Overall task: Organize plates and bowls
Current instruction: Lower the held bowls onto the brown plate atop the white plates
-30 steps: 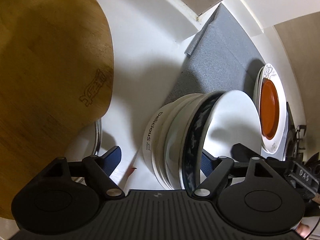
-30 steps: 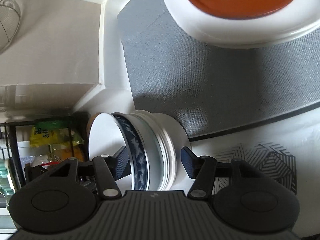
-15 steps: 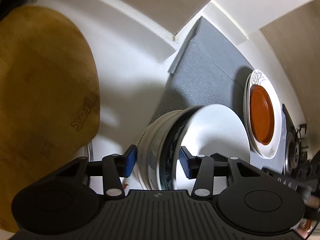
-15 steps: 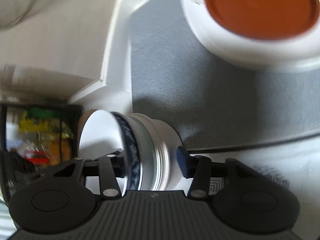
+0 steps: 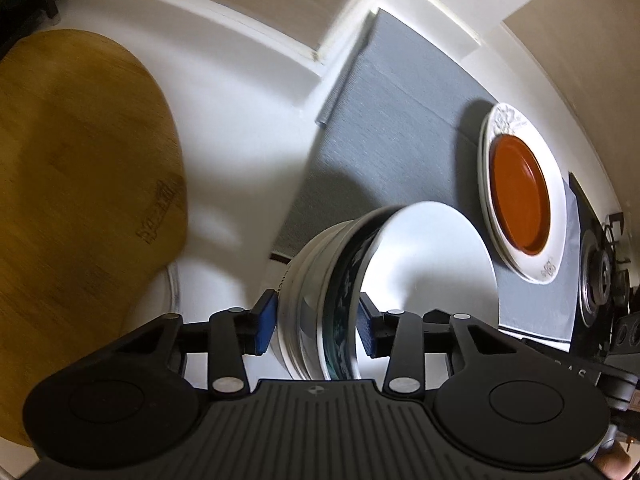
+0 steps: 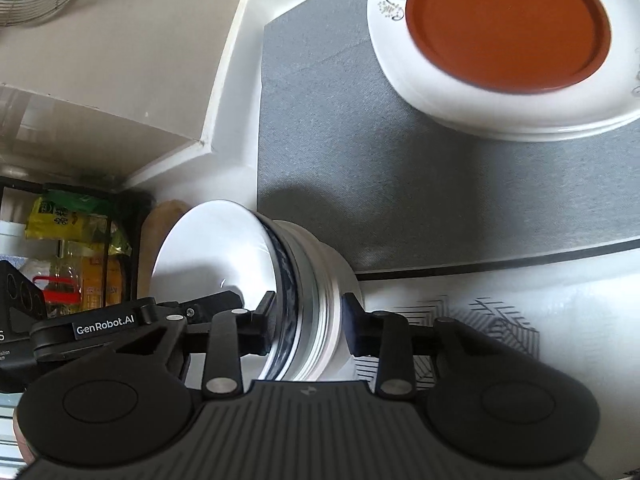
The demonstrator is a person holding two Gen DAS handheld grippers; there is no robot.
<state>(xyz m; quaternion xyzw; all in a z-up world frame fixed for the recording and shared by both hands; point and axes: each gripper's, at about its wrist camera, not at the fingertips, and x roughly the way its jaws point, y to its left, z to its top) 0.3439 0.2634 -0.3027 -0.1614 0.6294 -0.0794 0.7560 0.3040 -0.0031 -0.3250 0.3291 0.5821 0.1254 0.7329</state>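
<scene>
Where left view shows board (image 5: 80, 200)

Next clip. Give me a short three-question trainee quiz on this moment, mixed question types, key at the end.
1. True or false: the orange plate lies on a white floral plate.
2. Both hand-held grippers, left and right, are closing on what?
A. wooden board
B. stack of nested bowls
C. grey mat
3. What colour is the patterned band on one bowl in the stack?

Key: 1 true; 2 B; 3 dark blue.
</scene>
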